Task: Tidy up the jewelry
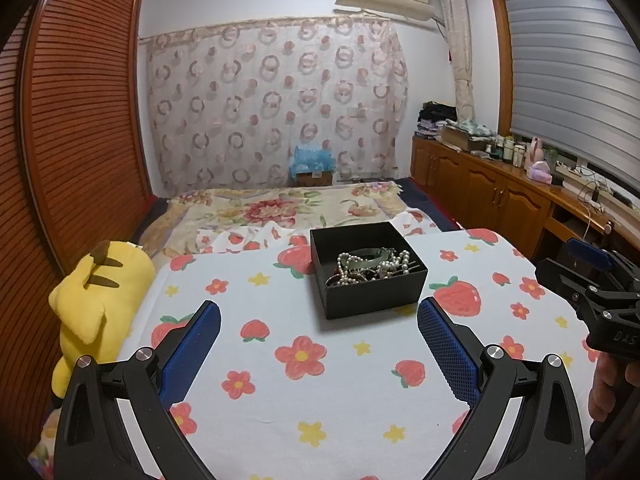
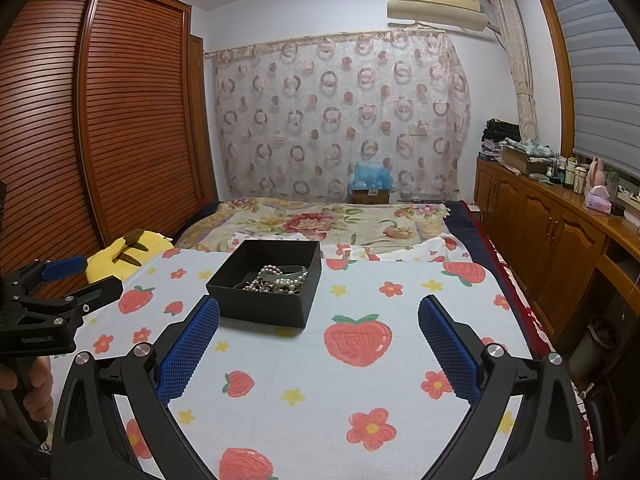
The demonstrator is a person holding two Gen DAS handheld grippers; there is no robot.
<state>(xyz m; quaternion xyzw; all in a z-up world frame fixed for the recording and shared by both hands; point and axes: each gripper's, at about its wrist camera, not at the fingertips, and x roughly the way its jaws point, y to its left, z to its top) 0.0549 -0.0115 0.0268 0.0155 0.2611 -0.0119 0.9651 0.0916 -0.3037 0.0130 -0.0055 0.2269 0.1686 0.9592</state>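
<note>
A black open box (image 1: 374, 298) sits on a white cloth printed with strawberries and flowers (image 1: 304, 392). Inside lies a tangle of jewelry (image 1: 372, 266): pearl strands and a pale green bangle. The box also shows in the right wrist view (image 2: 260, 304), with the jewelry (image 2: 280, 278) in it. My left gripper (image 1: 319, 320) is open and empty, just short of the box. My right gripper (image 2: 319, 316) is open and empty, with the box ahead and to its left. Each gripper shows at the edge of the other's view: the right one (image 1: 600, 292), the left one (image 2: 48, 292).
A yellow plush toy (image 1: 100, 292) lies at the cloth's left edge. A floral blanket (image 1: 288, 208) covers the bed beyond. A slatted wooden wardrobe (image 1: 80, 120) stands on the left. A wooden cabinet (image 2: 560, 240) with bottles runs along the right.
</note>
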